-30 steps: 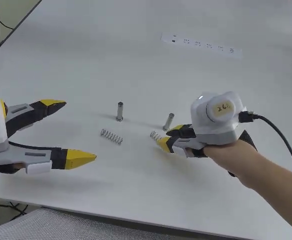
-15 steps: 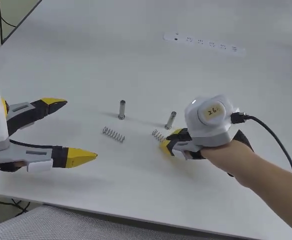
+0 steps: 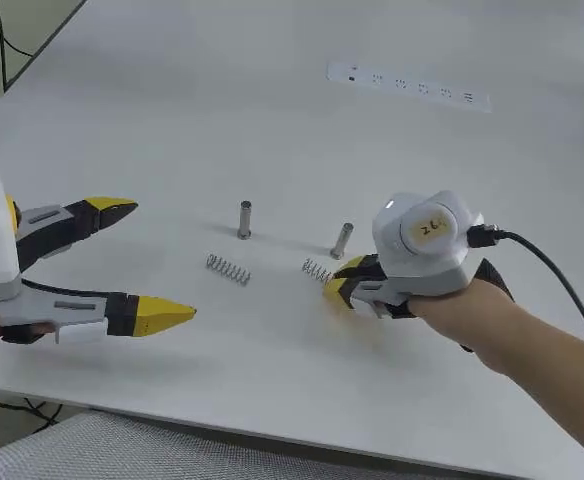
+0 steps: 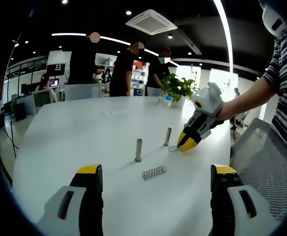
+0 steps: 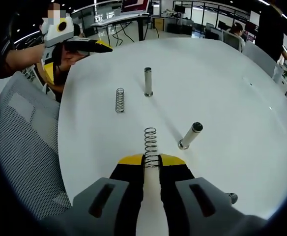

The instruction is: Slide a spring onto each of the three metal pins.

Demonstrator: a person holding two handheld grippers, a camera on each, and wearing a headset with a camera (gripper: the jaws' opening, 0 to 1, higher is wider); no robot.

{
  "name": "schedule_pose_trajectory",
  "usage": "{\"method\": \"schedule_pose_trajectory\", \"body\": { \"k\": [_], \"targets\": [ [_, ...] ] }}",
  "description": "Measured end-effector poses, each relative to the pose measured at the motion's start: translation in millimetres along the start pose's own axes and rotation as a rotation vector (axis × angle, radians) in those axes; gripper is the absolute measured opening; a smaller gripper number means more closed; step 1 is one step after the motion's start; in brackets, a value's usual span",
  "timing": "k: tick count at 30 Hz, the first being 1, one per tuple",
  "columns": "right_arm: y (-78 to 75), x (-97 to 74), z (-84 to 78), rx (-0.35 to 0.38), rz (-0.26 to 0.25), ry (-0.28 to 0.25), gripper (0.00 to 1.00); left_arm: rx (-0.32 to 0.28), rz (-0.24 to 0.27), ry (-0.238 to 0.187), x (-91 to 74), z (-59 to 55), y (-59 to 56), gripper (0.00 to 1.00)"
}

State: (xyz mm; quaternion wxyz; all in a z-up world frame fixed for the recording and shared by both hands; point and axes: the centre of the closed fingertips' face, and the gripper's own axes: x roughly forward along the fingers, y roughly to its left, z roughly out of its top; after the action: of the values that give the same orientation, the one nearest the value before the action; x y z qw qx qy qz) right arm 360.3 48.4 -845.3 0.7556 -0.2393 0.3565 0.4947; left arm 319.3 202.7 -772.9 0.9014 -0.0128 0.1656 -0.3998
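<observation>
Two springs on the table (image 3: 272, 120), one of them nipped at its end.

The right hand-held gripper (image 5: 152, 162) is clenched on the near coils of a spring (image 5: 150, 140), which lies flat, pointing out past the jaws just beside a pin that looks tilted (image 5: 189, 135). The left hand-held gripper (image 3: 142, 262) hangs released, jaws wide, grasping nothing. The second spring (image 3: 227, 268) and the upright pin (image 3: 244, 219) lie between the two grippers. With so little wire pinched, the spring could sag or flick free on lifting, and a nudge might topple the tilted pin. The right gripper view shows the coils between the jaws, plus a small metal end (image 5: 232, 197) (perhaps the third pin, too small to tell). In the head view the hand (image 3: 462, 310) covers that contact.
</observation>
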Motion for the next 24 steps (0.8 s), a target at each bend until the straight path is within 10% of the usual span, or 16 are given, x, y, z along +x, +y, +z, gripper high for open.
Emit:
{"method": "schedule_pose_trajectory", "body": {
  "k": [24],
  "targets": [
    [43.4, -58.5, 23.8, -0.224, 0.077, -0.079, 0.13, 0.036, -0.216, 0.009, 17.6, 12.0, -50.4, 0.71]
  ]
}}
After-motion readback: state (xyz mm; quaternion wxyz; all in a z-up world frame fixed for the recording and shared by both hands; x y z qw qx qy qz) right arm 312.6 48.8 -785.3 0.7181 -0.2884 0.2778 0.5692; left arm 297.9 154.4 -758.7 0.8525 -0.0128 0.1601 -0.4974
